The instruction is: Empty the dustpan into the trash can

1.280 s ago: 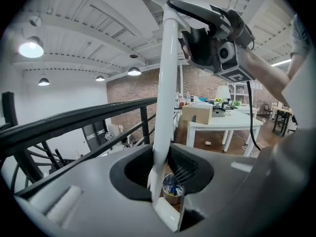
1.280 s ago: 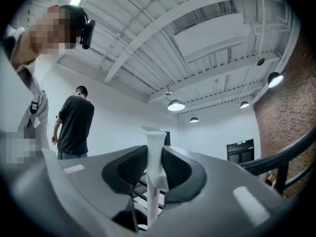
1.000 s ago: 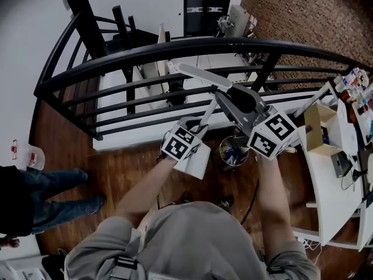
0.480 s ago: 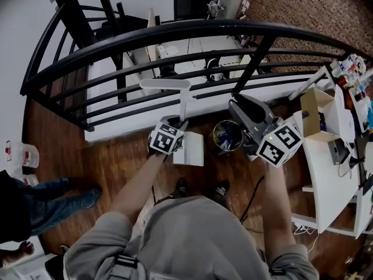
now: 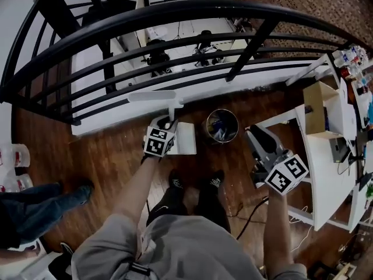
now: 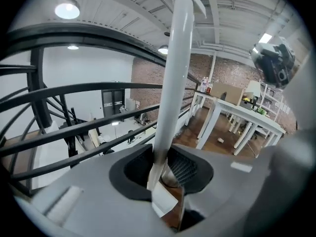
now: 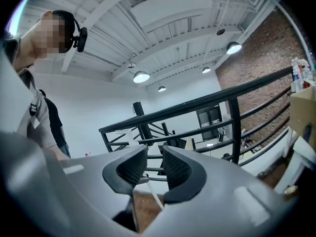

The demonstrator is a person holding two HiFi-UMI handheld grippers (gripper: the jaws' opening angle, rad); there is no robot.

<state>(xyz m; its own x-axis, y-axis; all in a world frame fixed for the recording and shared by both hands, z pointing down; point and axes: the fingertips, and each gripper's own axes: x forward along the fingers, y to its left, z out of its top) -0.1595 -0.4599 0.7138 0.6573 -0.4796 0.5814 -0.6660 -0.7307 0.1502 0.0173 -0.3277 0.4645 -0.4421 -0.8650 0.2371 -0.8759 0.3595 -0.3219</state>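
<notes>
A white long-handled plastic dustpan stands on the brown wooden floor, just left of a round metal trash can. Both sit before a curved black railing. A white table bearing an open cardboard box lies right.

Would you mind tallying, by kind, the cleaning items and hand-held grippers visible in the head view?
White long-handled plastic dustpan: 1
Round metal trash can: 1
Hand-held grippers: 2 (left hand-held gripper, right hand-held gripper)
Total: 4
</notes>
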